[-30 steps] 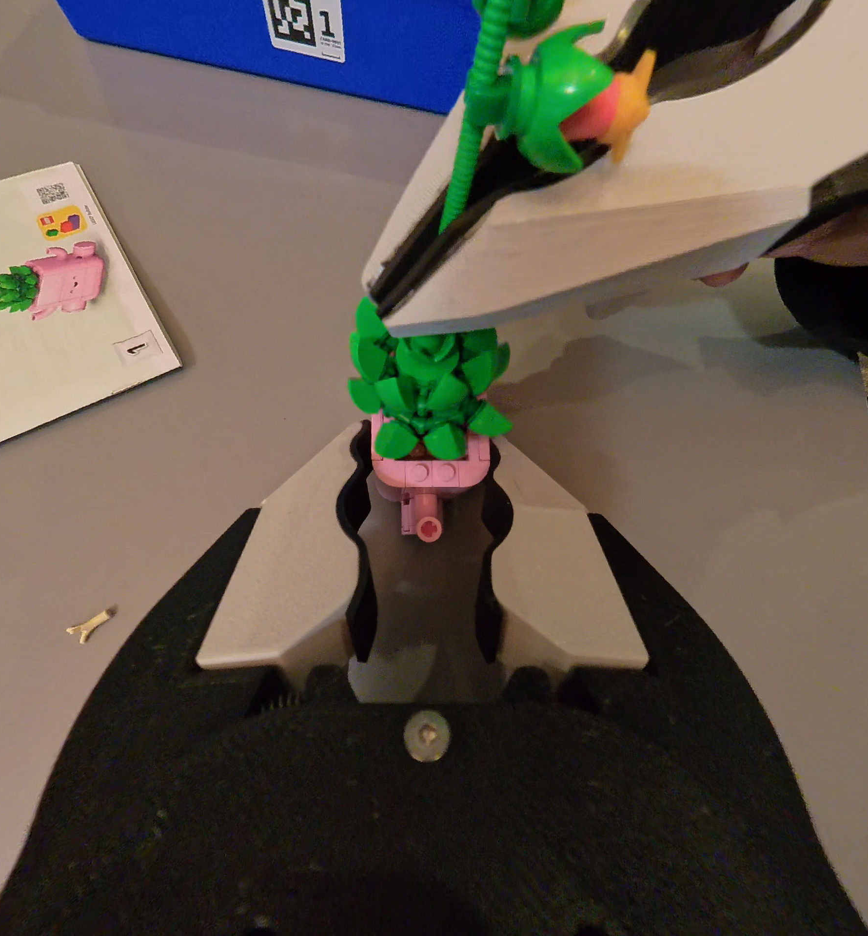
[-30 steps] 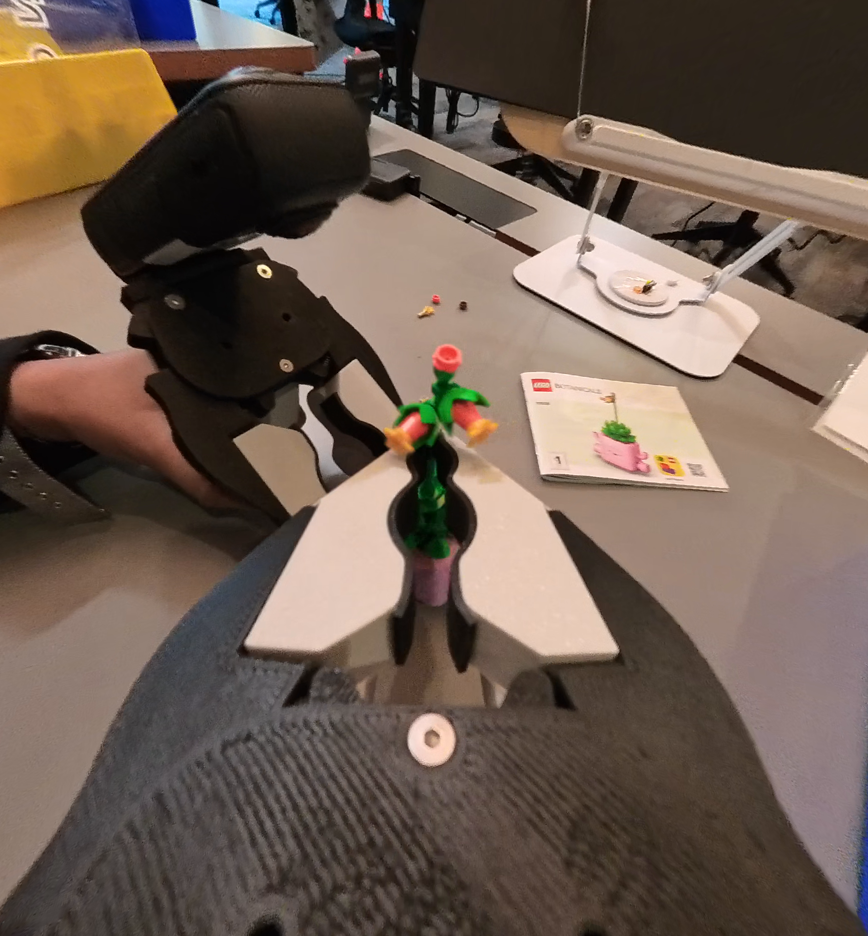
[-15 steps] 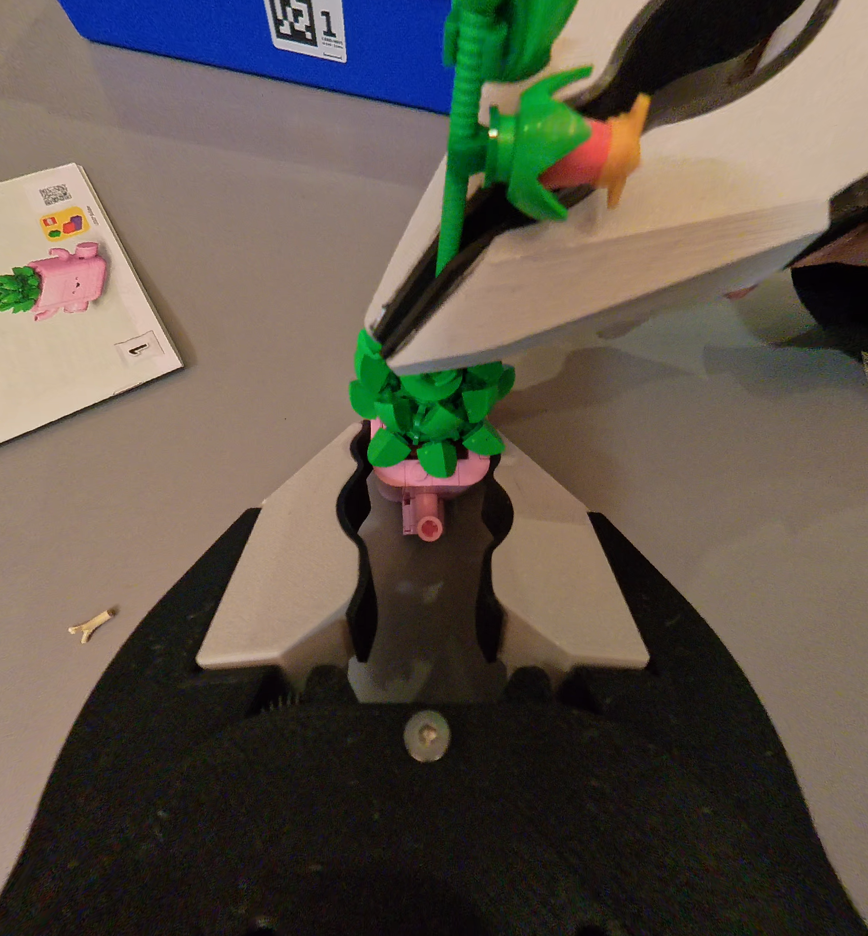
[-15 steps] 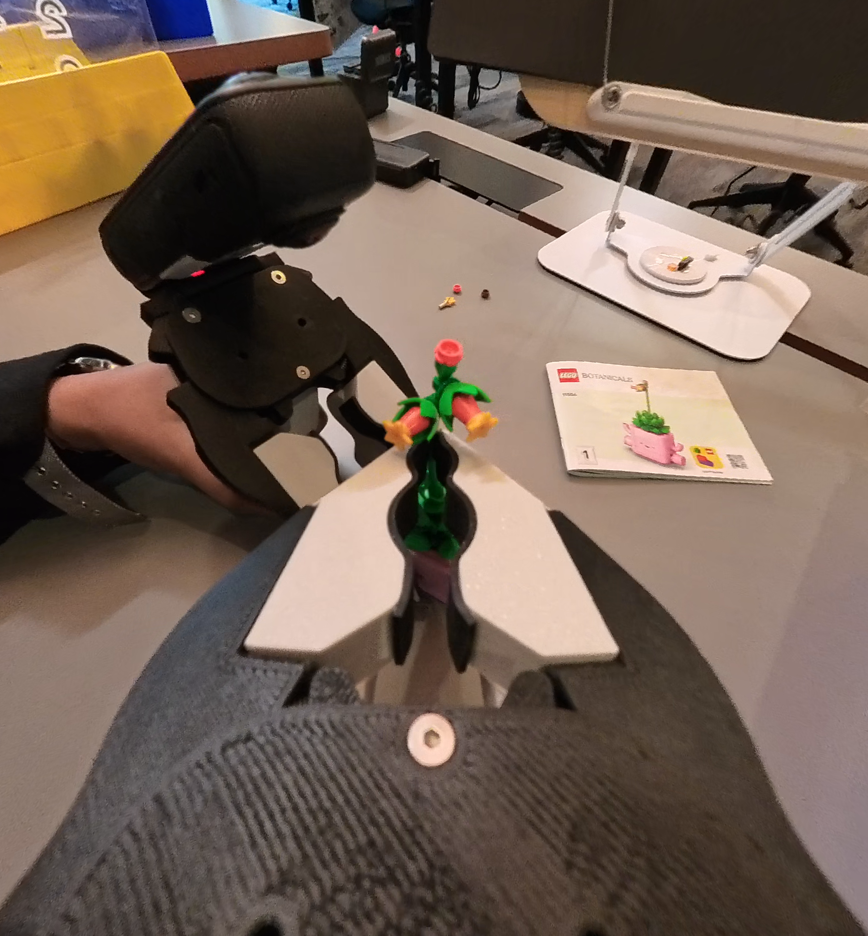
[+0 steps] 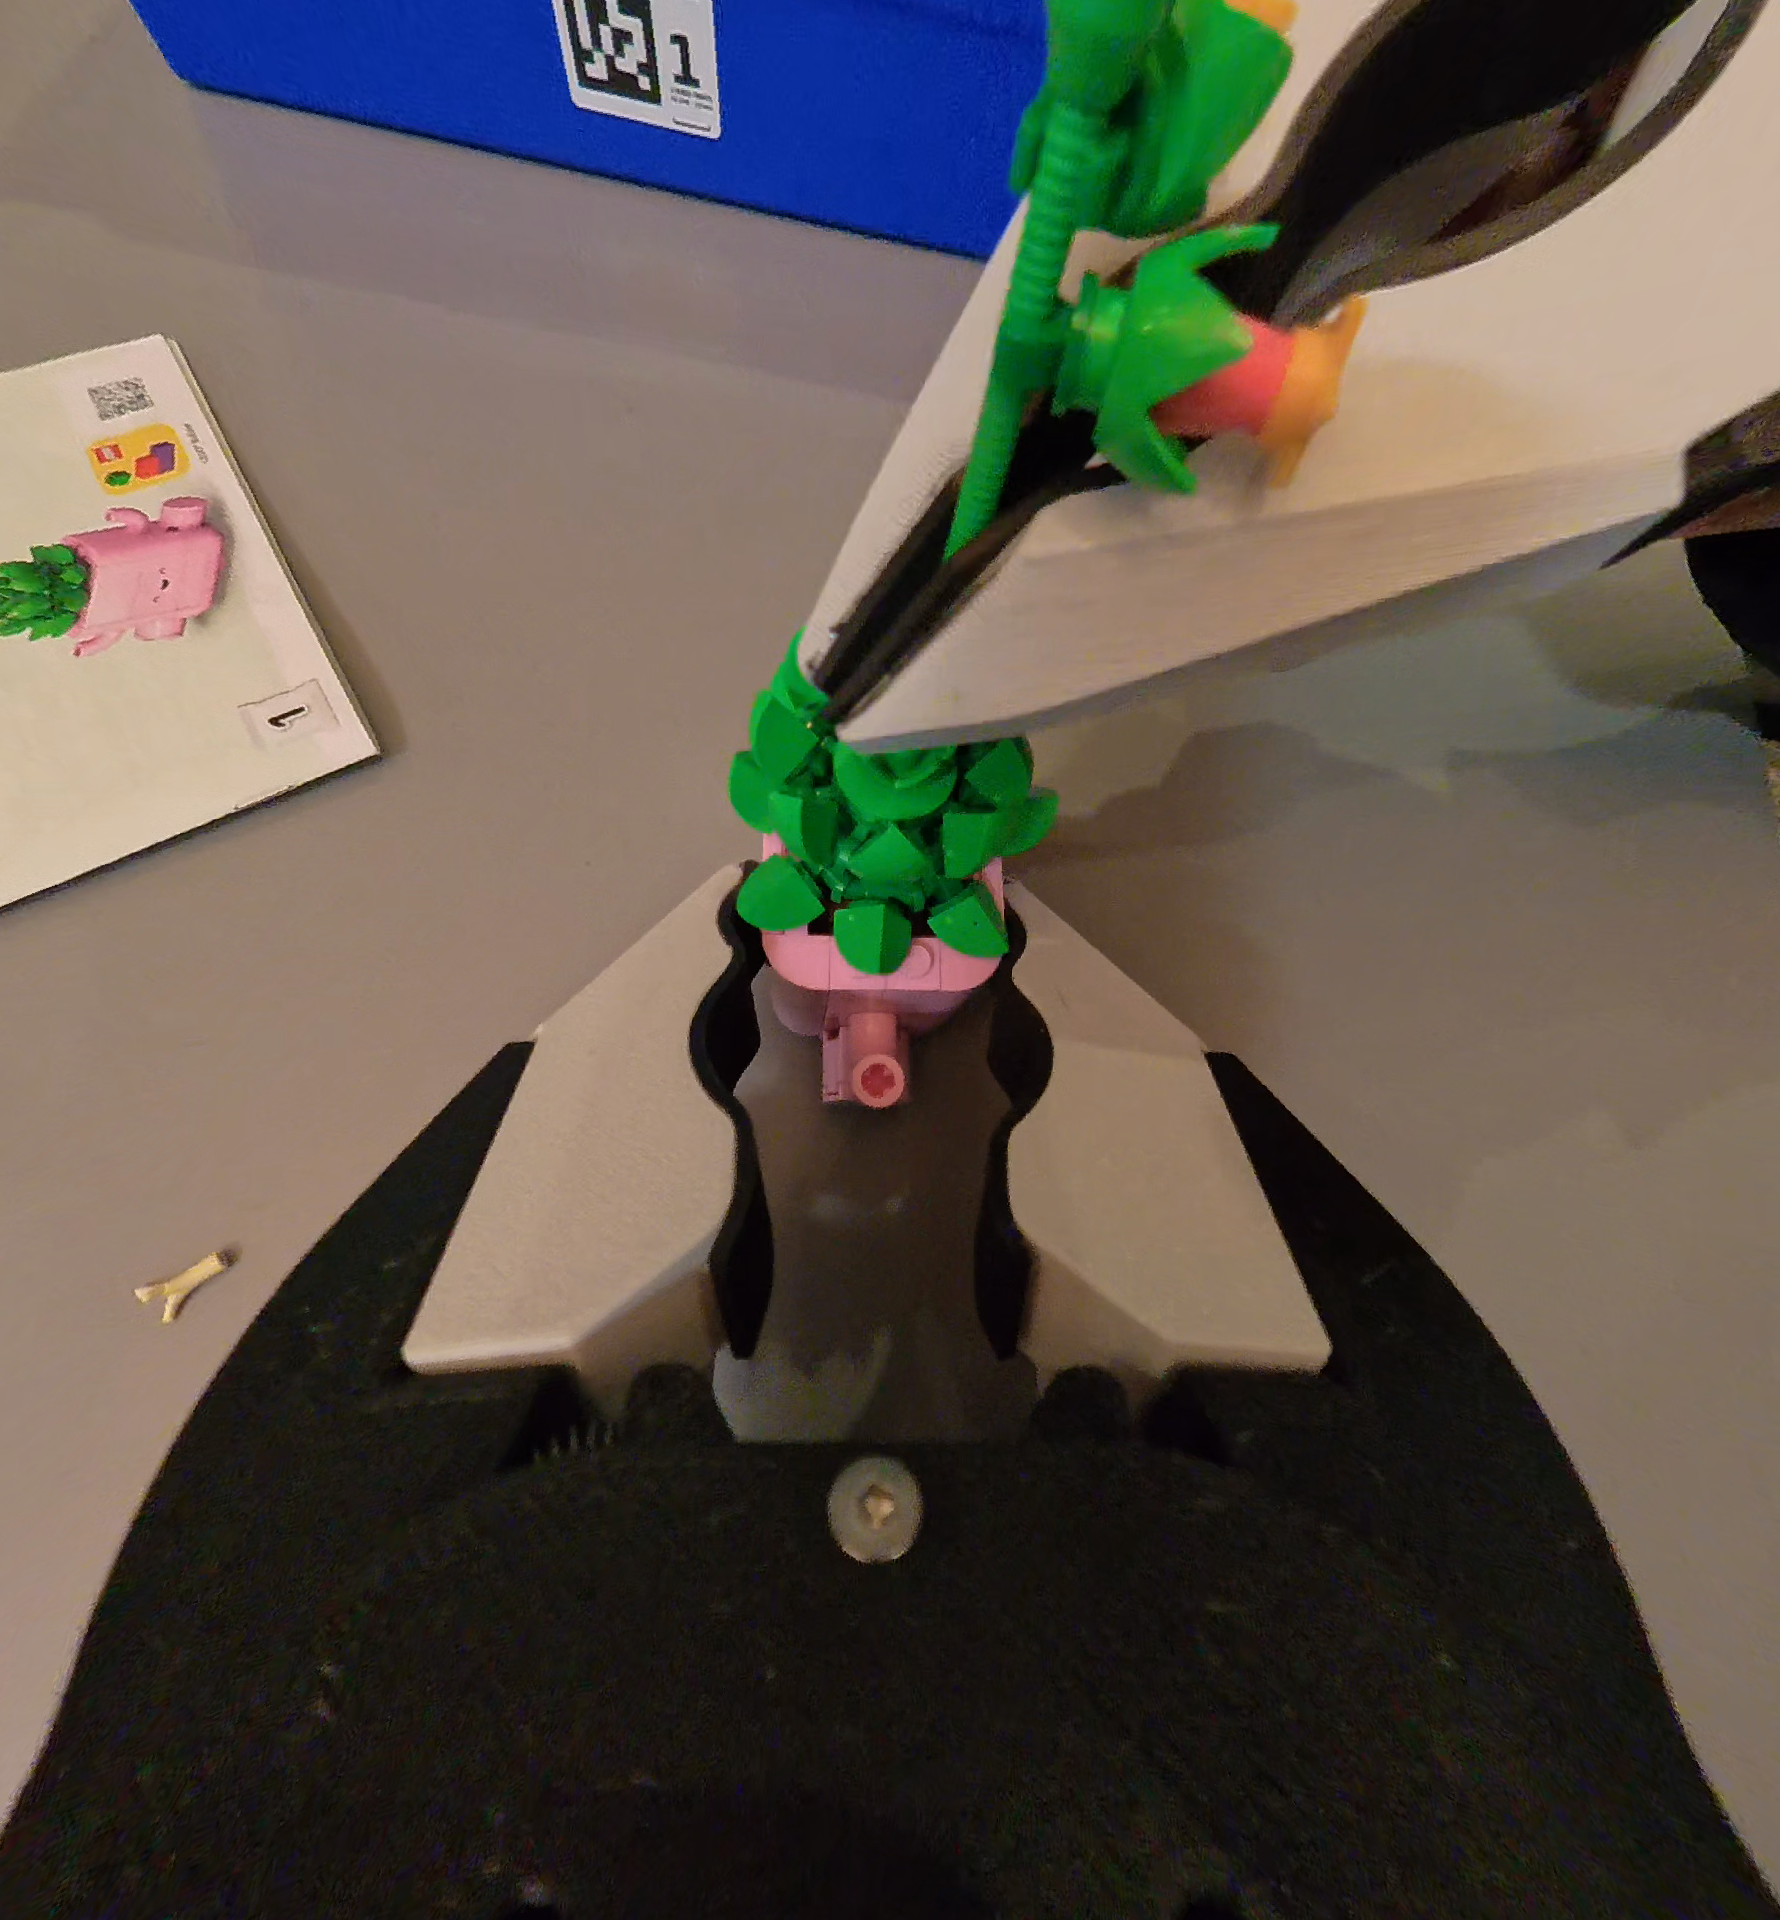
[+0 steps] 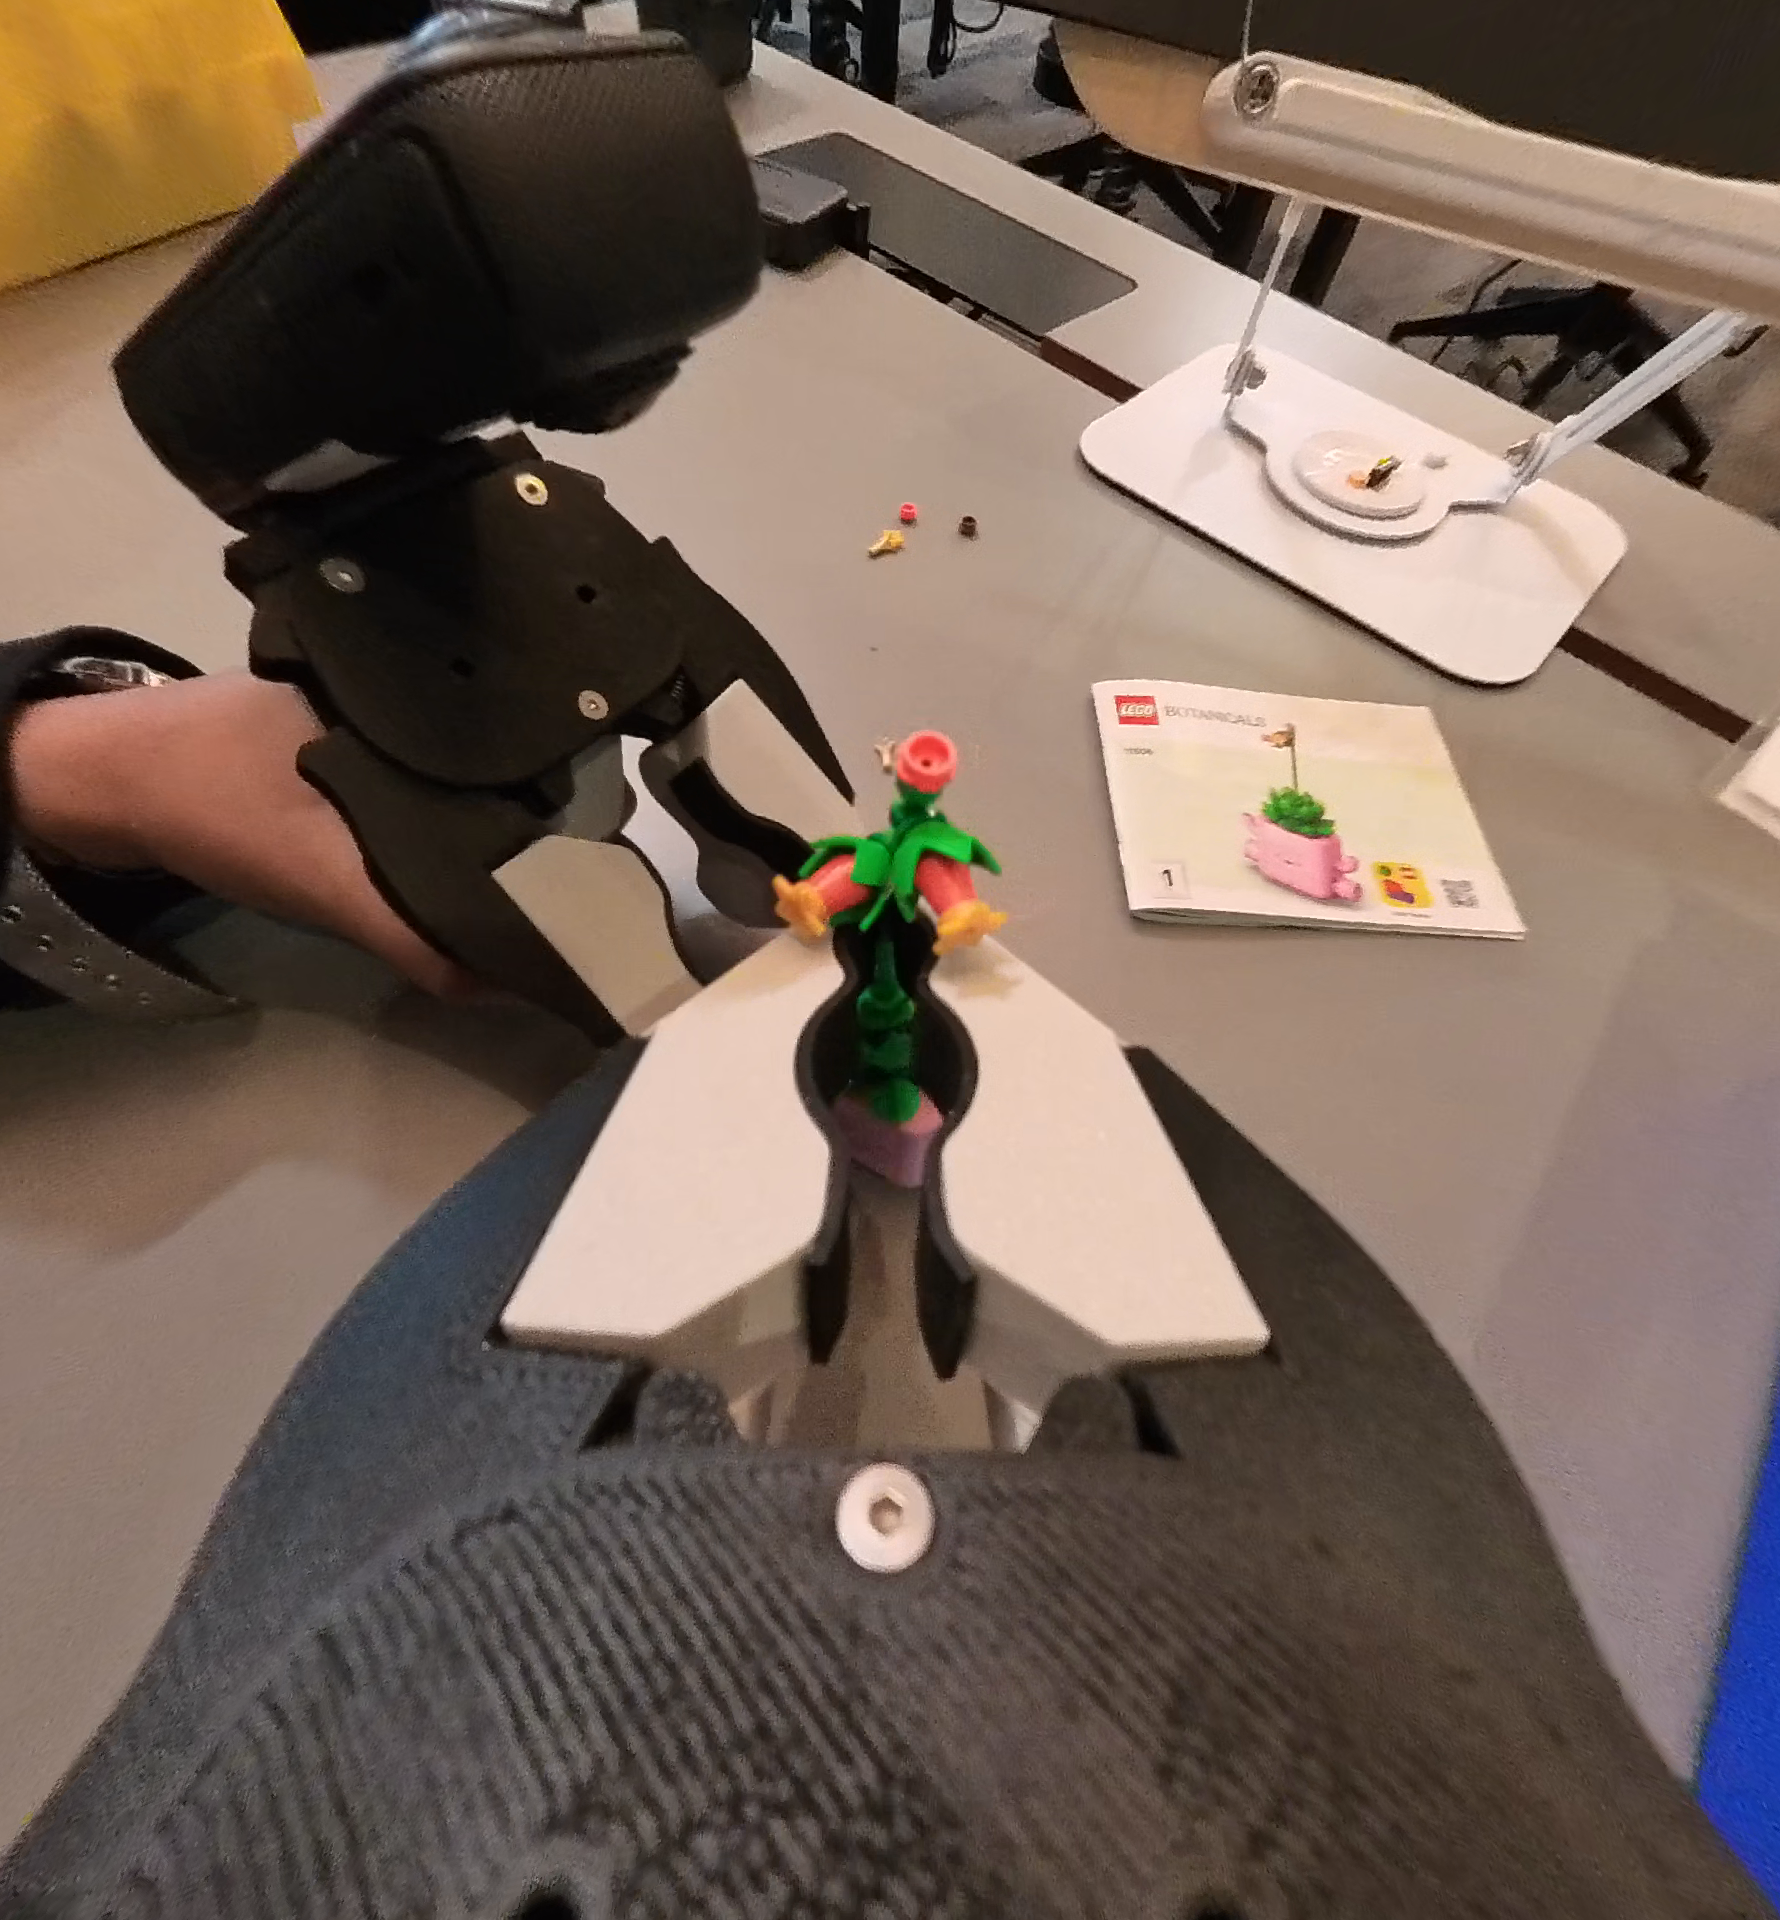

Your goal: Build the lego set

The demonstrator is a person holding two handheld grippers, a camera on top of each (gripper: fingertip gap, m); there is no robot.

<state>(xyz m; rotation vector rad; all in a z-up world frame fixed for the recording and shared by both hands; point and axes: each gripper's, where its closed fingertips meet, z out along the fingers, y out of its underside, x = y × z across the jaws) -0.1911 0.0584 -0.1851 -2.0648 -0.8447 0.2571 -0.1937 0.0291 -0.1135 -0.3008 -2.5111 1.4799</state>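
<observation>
Green stem (image 5: 1011,405) pinched in my right gripper (image 5: 834,696), its foot at the leaves (image 5: 886,821) of the pink pot (image 5: 870,971) clamped in my left gripper (image 5: 870,935).

I judge the risk is a skewed push: the stem enters at a slant, so it may bend, slip in the closed fingers (image 6: 1062,1143), shed a coral bud (image 6: 953,888), or lever the pot from my hold. Grey bench (image 5: 501,499) carries a booklet (image 6: 1301,821) near mid-bench, loose bits (image 6: 912,525) toward the far edge, a white stand (image 6: 1385,551) at the far right edge, a blue box (image 5: 429,62); office chairs and another desk beyond.
</observation>
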